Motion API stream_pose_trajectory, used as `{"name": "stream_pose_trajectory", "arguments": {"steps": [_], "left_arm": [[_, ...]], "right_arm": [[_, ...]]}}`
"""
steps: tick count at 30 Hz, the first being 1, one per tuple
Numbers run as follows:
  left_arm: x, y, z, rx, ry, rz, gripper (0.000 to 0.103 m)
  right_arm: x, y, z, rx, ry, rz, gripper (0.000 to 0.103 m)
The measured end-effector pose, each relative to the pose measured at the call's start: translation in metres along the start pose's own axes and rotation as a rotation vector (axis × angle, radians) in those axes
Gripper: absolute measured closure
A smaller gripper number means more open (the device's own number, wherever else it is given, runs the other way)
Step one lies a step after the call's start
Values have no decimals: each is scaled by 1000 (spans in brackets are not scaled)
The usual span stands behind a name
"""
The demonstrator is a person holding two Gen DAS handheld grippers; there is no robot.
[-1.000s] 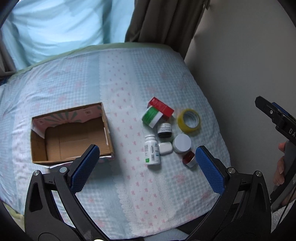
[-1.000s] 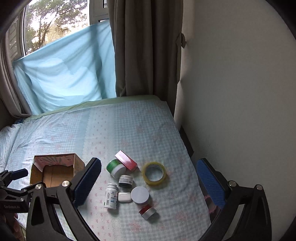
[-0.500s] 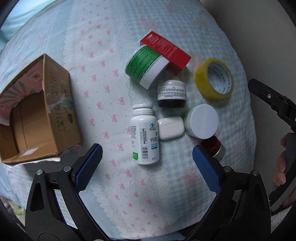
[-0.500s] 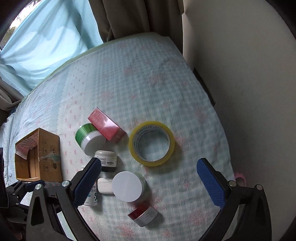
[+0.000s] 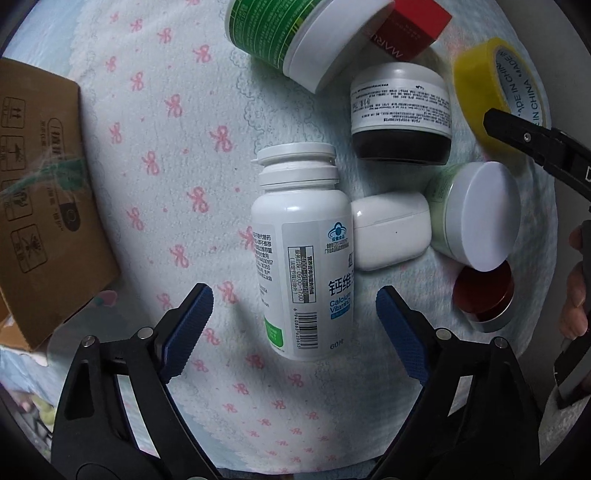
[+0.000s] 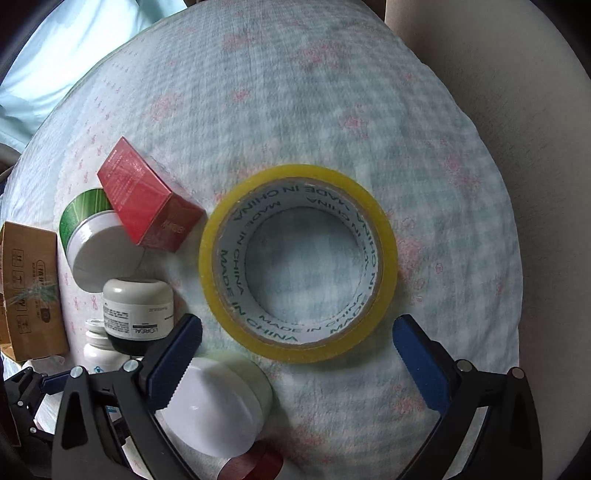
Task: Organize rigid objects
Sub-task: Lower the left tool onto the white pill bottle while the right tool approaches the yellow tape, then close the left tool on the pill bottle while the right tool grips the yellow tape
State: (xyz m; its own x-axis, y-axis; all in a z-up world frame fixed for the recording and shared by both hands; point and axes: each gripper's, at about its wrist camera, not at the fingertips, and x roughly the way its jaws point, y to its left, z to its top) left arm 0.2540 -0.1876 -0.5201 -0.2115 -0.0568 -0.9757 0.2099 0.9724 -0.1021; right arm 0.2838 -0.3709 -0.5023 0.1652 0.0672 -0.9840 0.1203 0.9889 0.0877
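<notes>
Calcium bottle (image 5: 303, 254) lies sideways between your closing left gripper (image 5: 294, 314) pads, untouched; right gripper (image 6: 297, 349) spread wide above tape roll (image 6: 298, 264).

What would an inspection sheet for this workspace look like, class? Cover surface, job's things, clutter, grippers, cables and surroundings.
Surface: patterned cloth.
Job's things: white pill bottle lying flat; yellow tape roll; red box; green tub; black-based jar; white case; white-lidded jar; red-lidded jar; cardboard box.
Clutter: nothing seen.
Grippers: left gripper closing around bottle, fingers not touching; right gripper open over tape.
Cables: nothing seen.
Surroundings: wall.
</notes>
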Motion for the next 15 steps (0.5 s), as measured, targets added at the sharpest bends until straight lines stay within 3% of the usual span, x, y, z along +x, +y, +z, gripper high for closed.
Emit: {"name": "stream_pose_trajectory", "arguments": {"steps": [11,14,15], "left_arm": [[31,-2,18,51,86,2,31],[33,-7,23,80,89,-2,43],[32,-9,23,92,86,-5,52]], "right_arm": [[25,9,13,-89,23,-49,0],[33,19,17,-111,32,-70,0],[36,24,15,-112,31,-73,0]]}}
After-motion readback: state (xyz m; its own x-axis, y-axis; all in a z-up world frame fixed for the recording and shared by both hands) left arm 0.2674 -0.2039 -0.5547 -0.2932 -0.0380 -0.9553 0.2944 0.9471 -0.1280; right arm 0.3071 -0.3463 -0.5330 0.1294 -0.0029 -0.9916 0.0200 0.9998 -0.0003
